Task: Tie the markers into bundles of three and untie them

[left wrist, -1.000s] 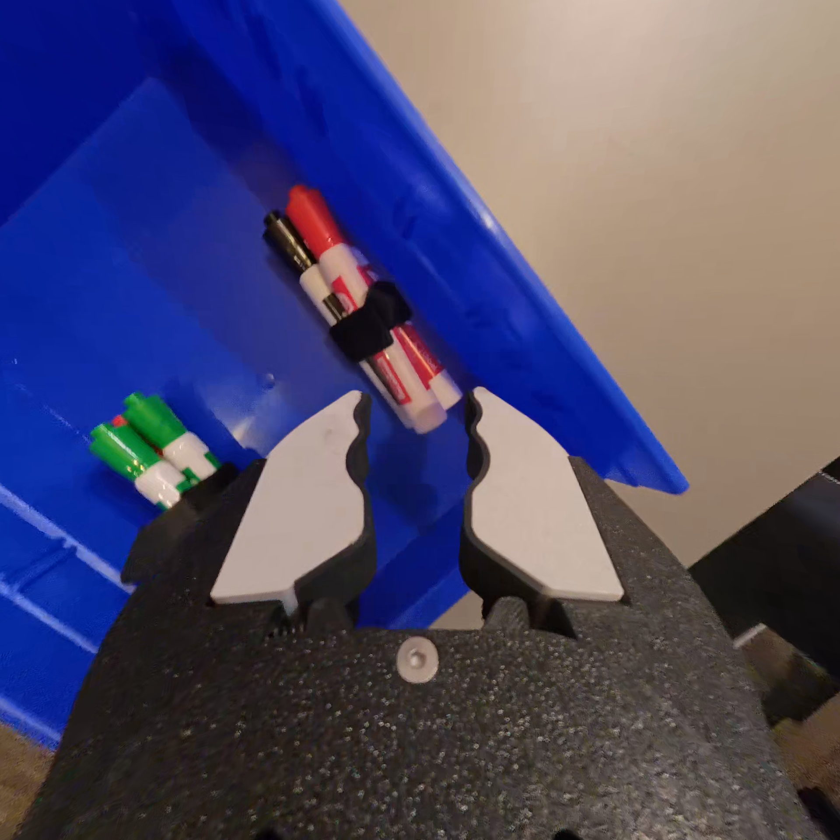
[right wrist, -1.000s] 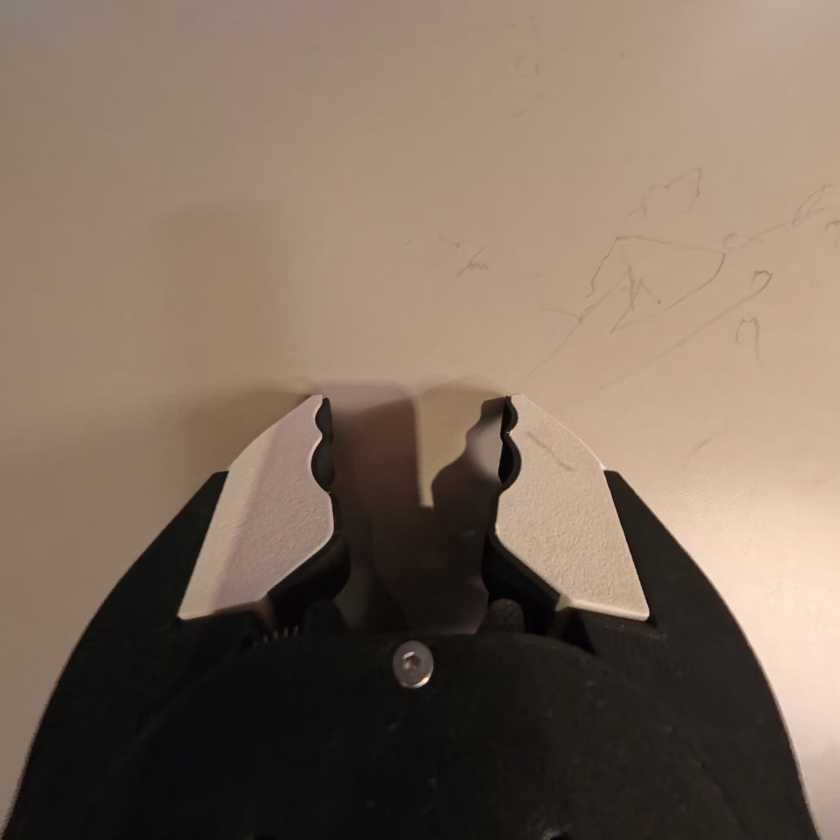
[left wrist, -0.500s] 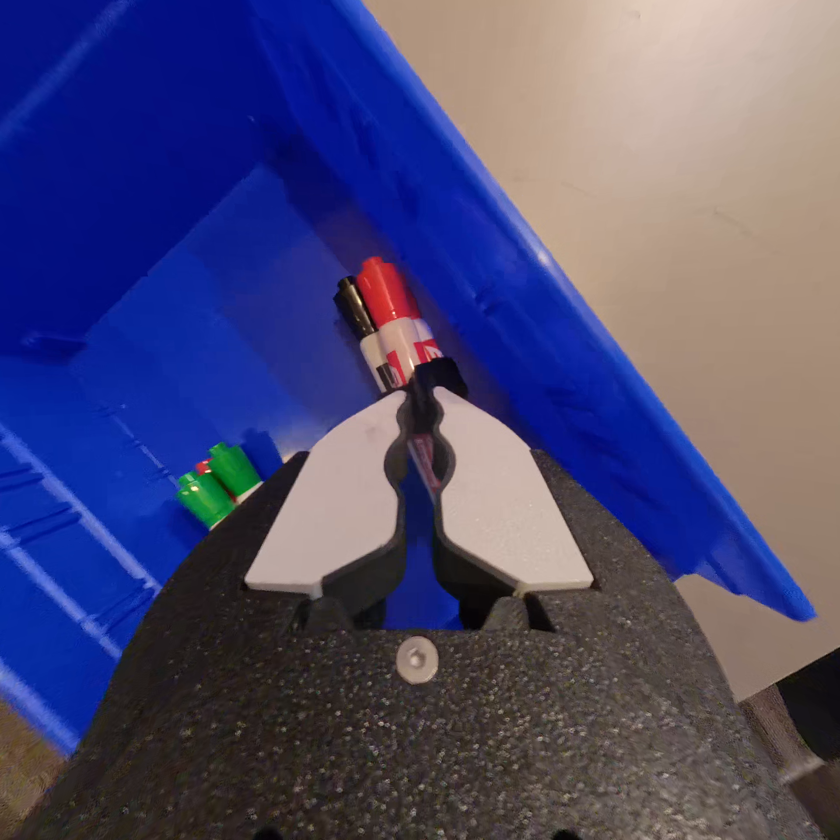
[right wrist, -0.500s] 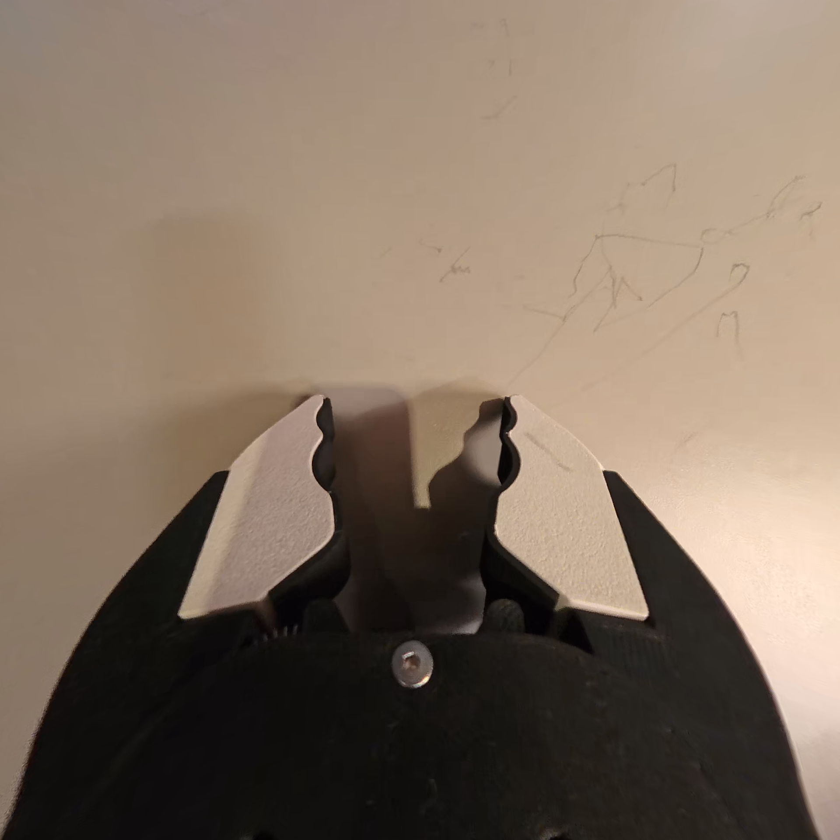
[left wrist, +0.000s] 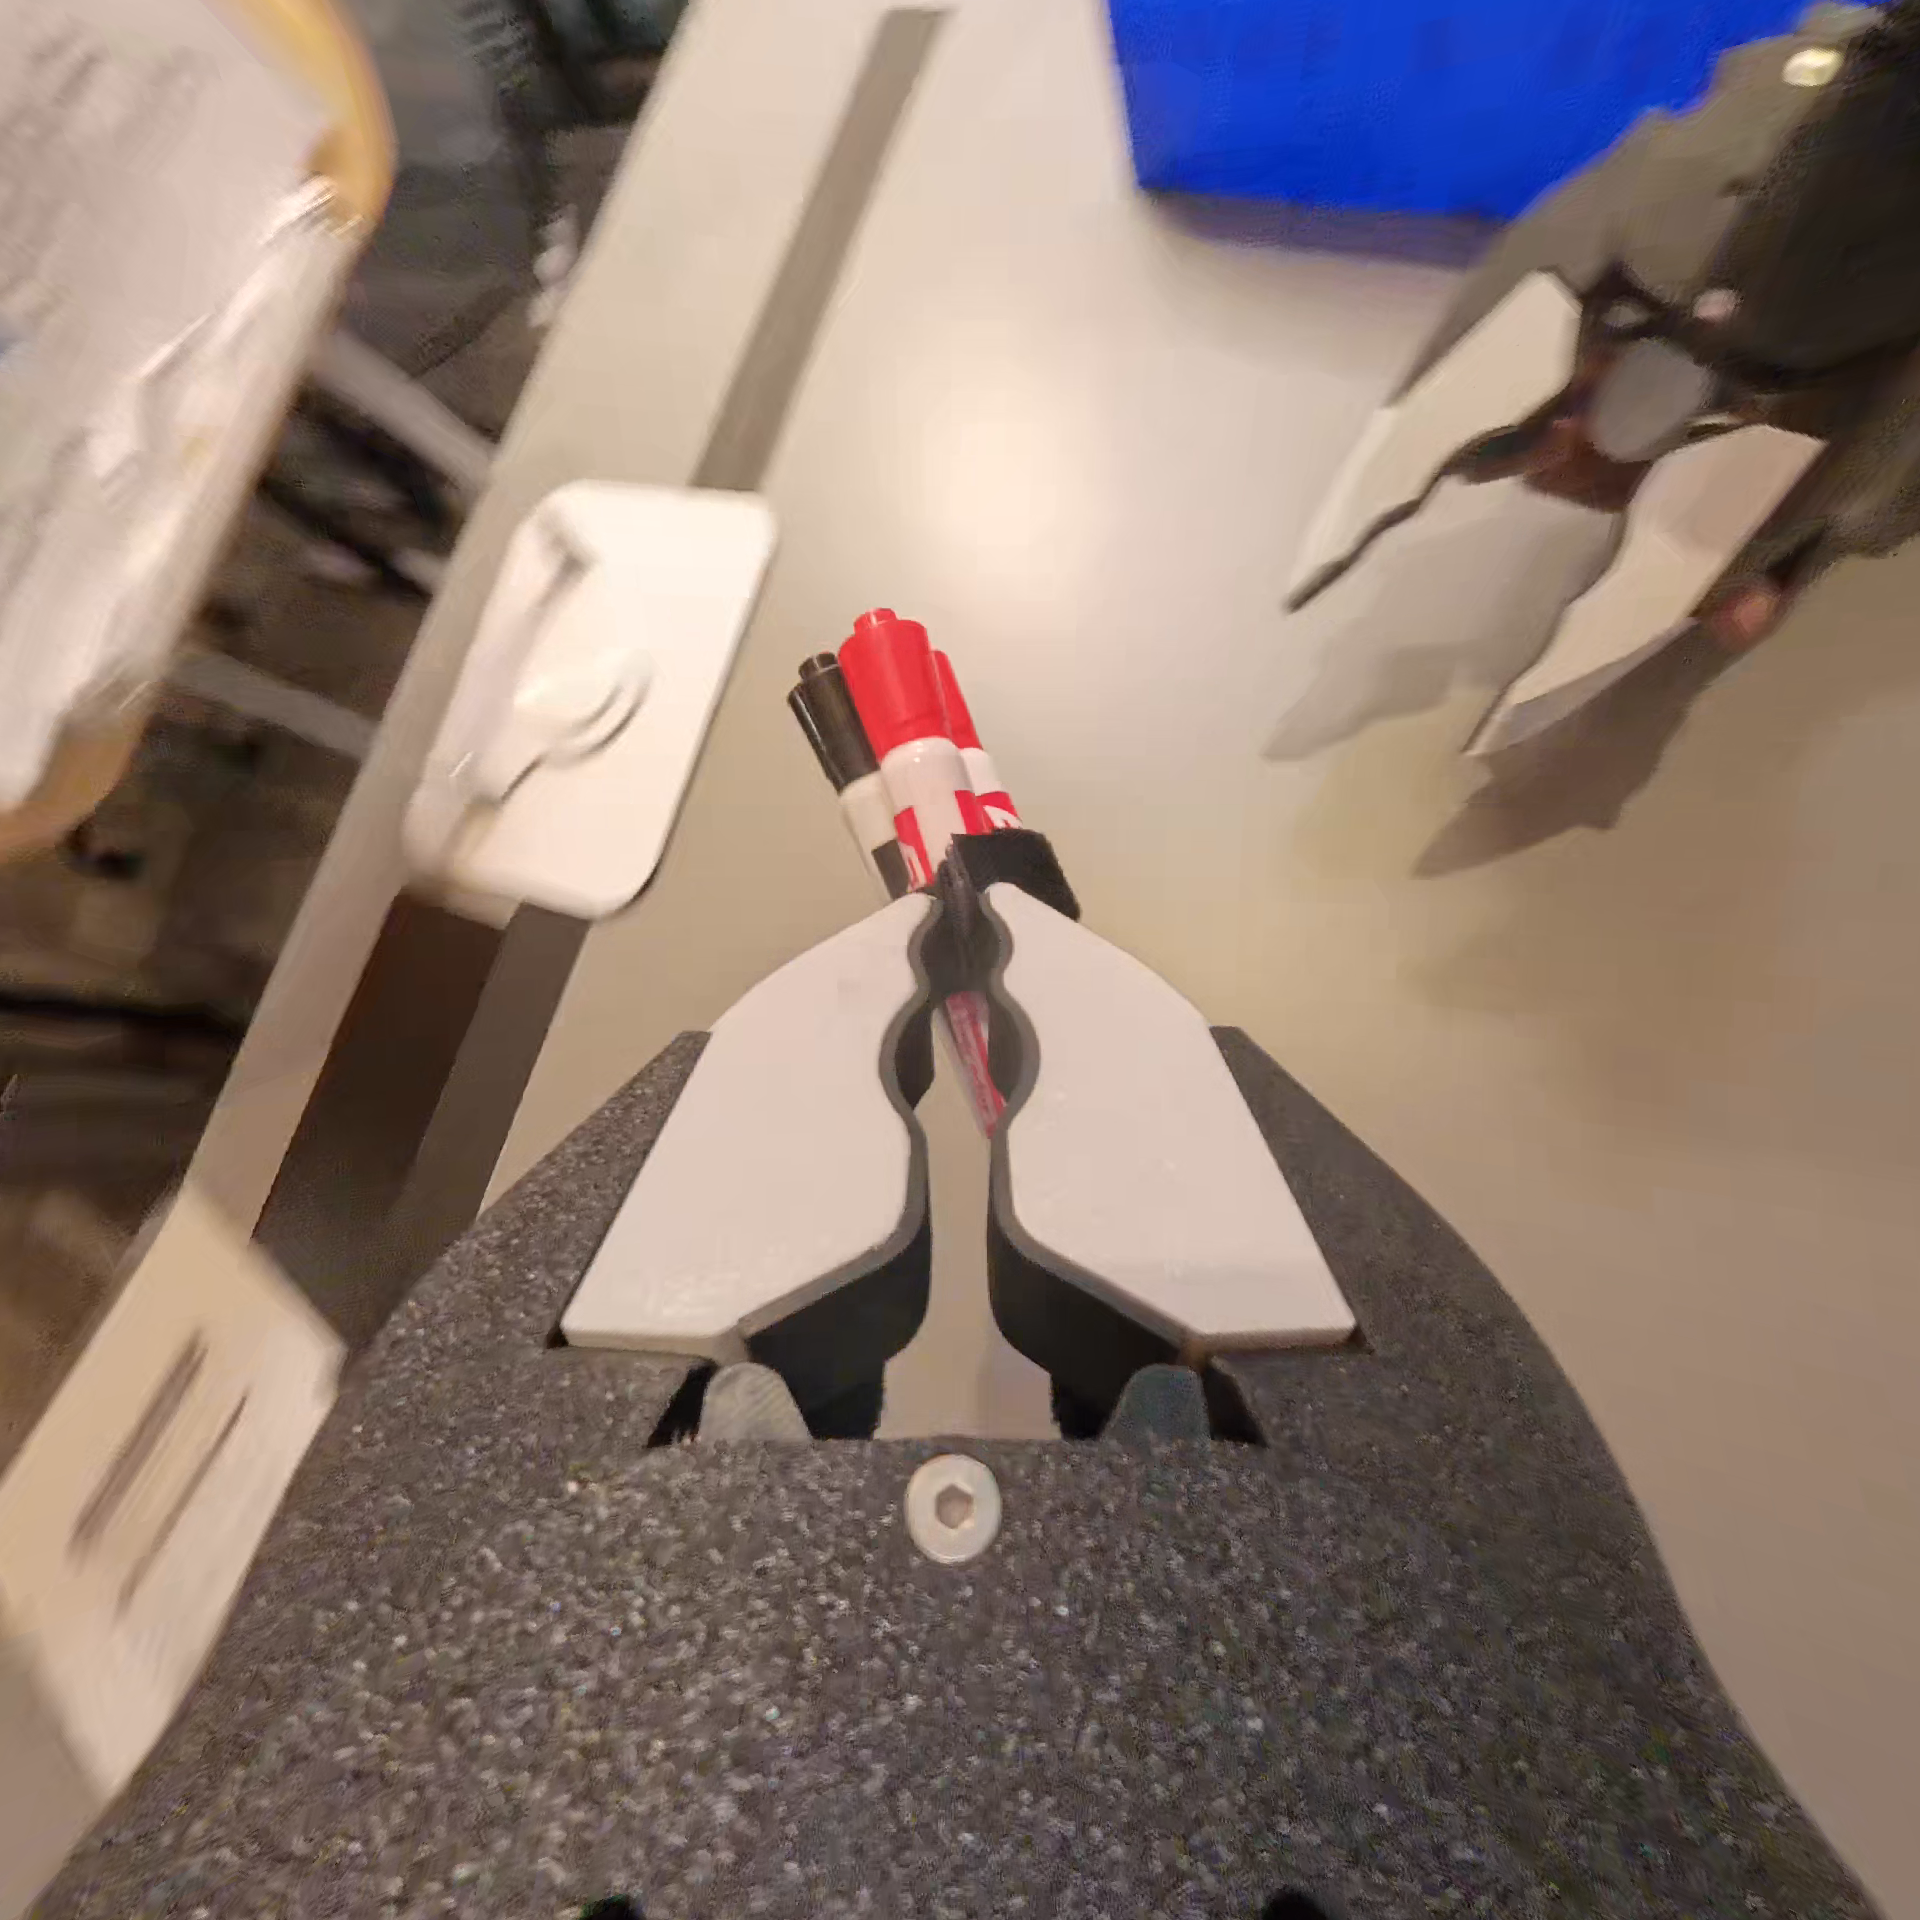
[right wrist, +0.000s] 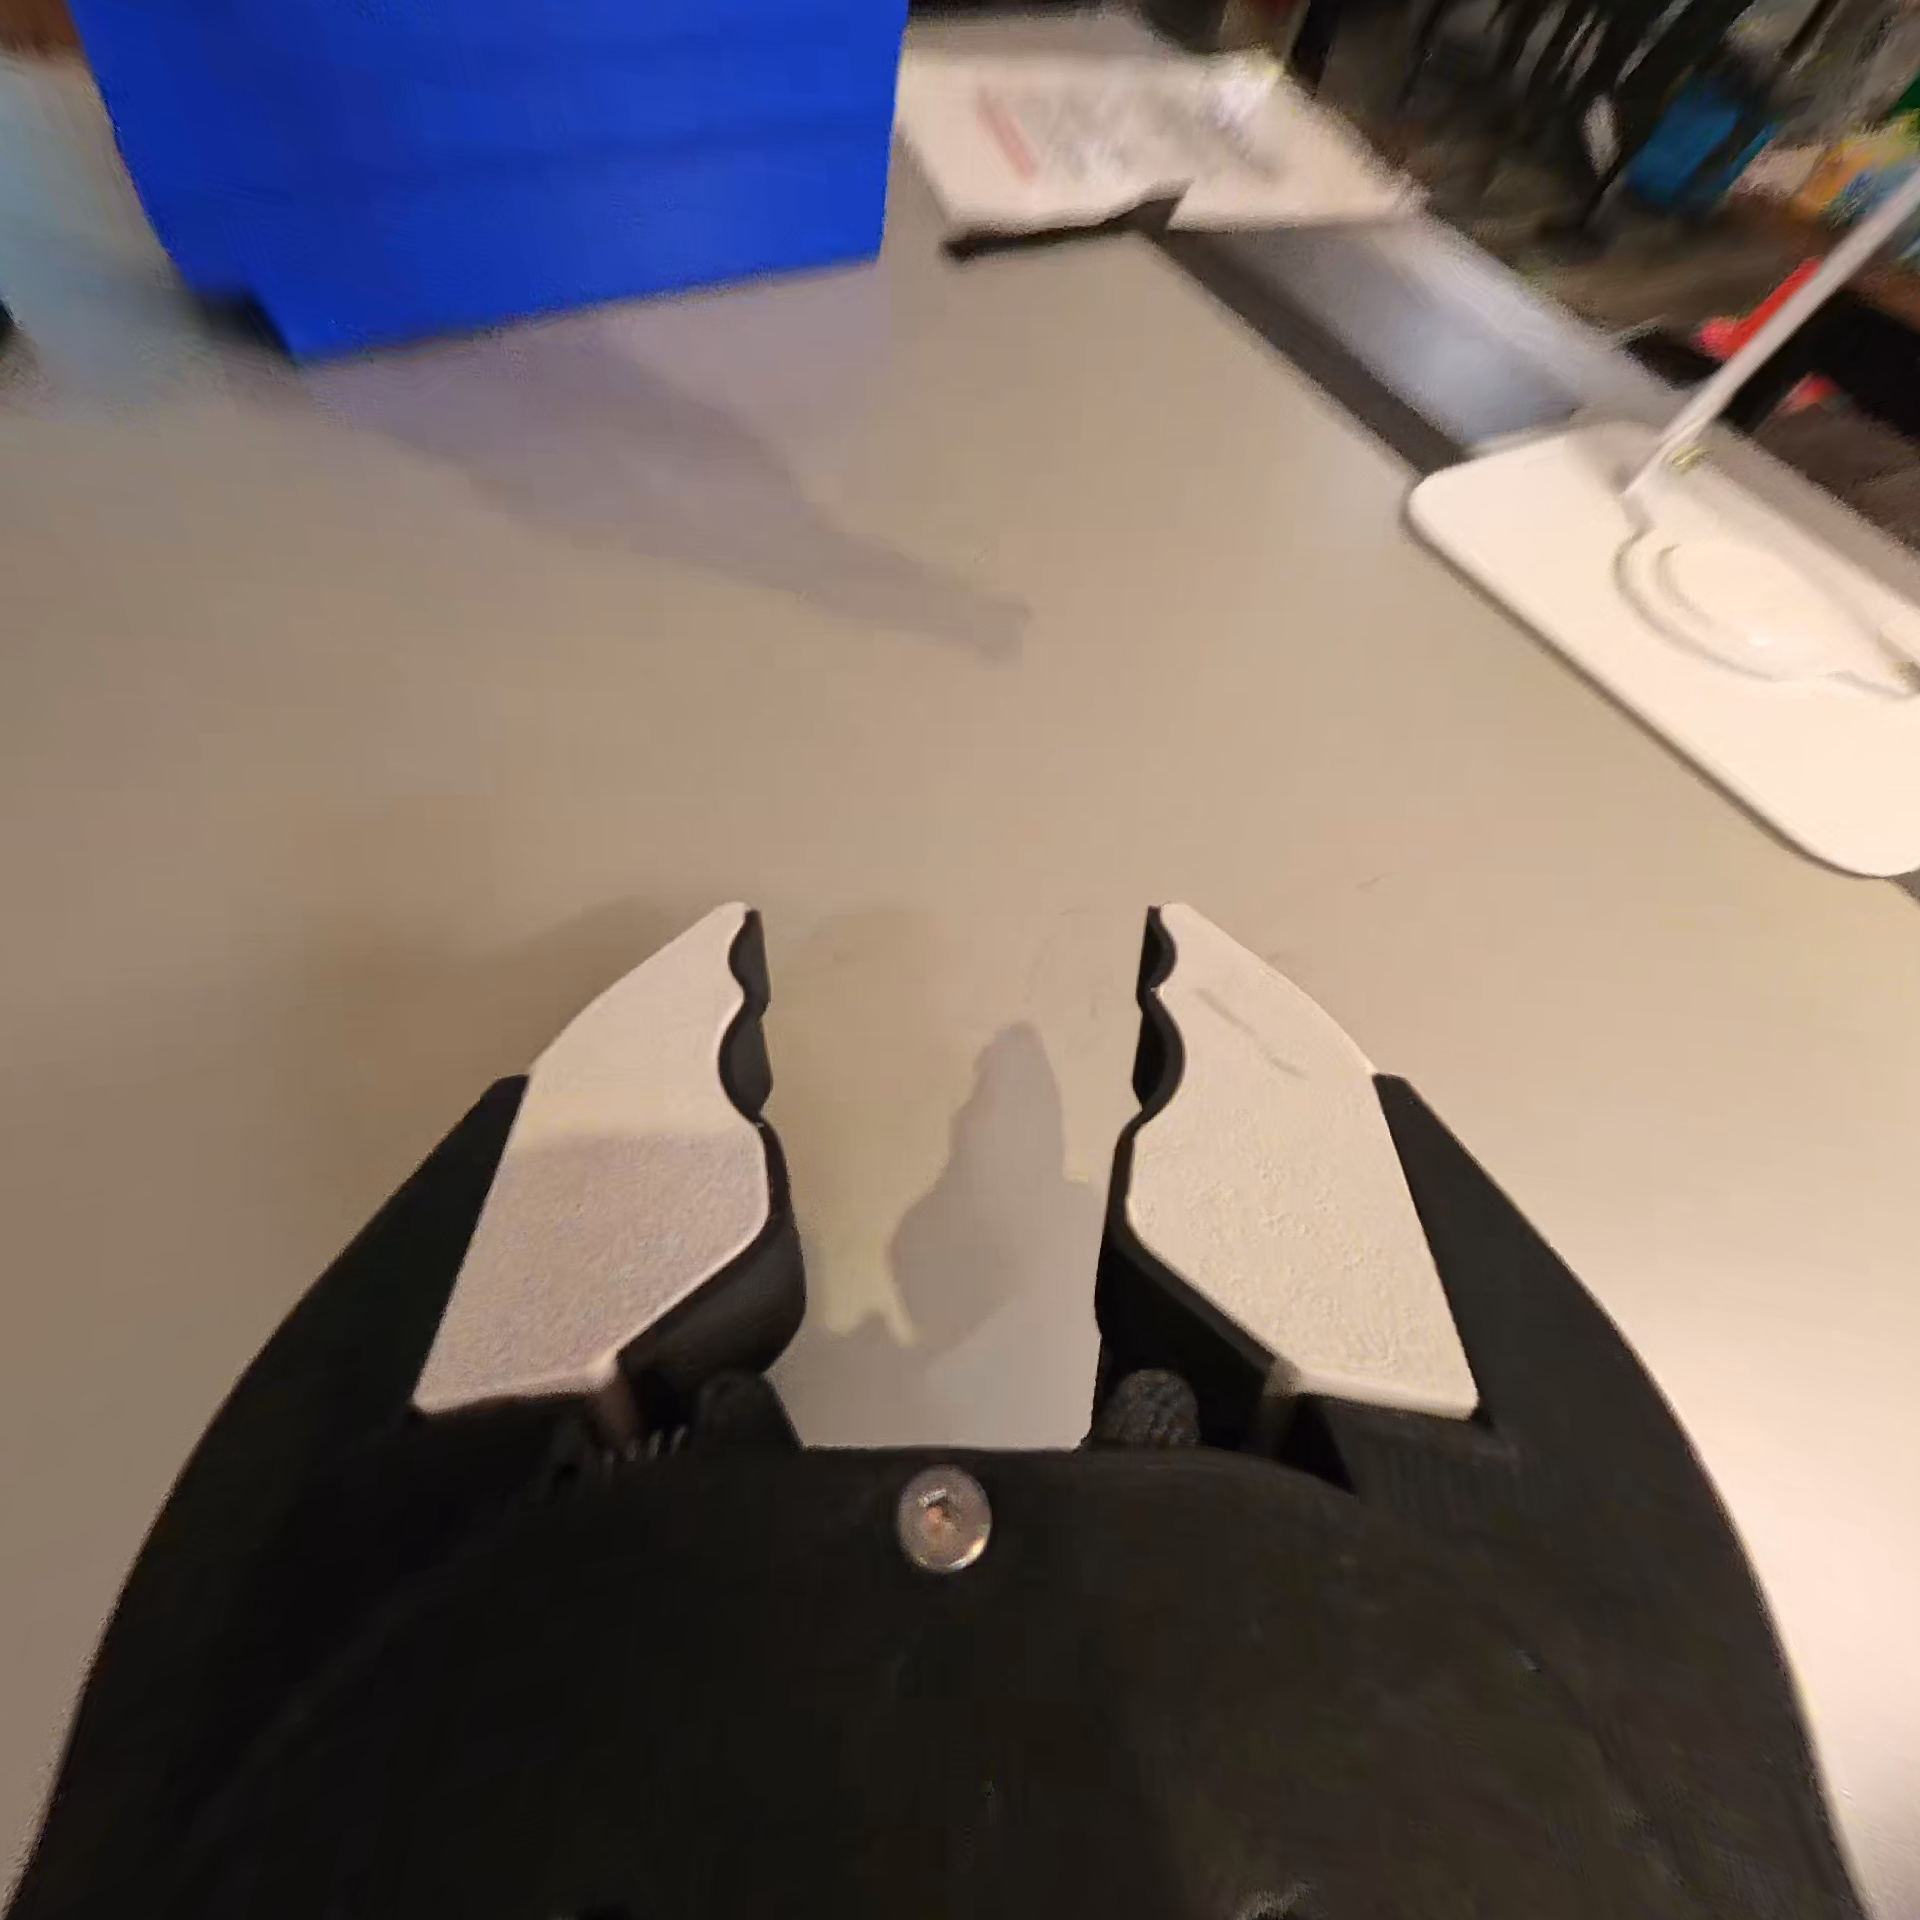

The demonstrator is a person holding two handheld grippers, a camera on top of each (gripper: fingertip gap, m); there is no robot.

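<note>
Nearest to us in the left wrist view, our left gripper (left wrist: 961,914) is clamped on the marker bundle (left wrist: 914,758), its grey fingers (left wrist: 800,1122) pressed together around the black strap (left wrist: 1013,862) that binds the markers. The bundle sits at the centre of the frame, held clear above the beige tabletop (left wrist: 1351,1039), with two red caps and one black cap pointing away from us. A red-and-white barrel shows in the gap between the fingers.

Just beyond, left of centre, we see a white lamp base (left wrist: 592,696) near the table's edge. At the upper right our right gripper (left wrist: 1455,644) appears blurred, its jaws spread apart. Farthest off, along the top edge, lies the blue bin (left wrist: 1351,104).

In the right wrist view our right gripper (right wrist: 951,925) holds nothing; its jaws stand apart over the bare tabletop (right wrist: 416,727), casting a shadow between them. At the right edge sits the same white lamp base (right wrist: 1662,623) with its thin stem rising. At the upper left stands the blue bin (right wrist: 499,156), and beside it, top centre, some blurred papers (right wrist: 1091,135).
</note>
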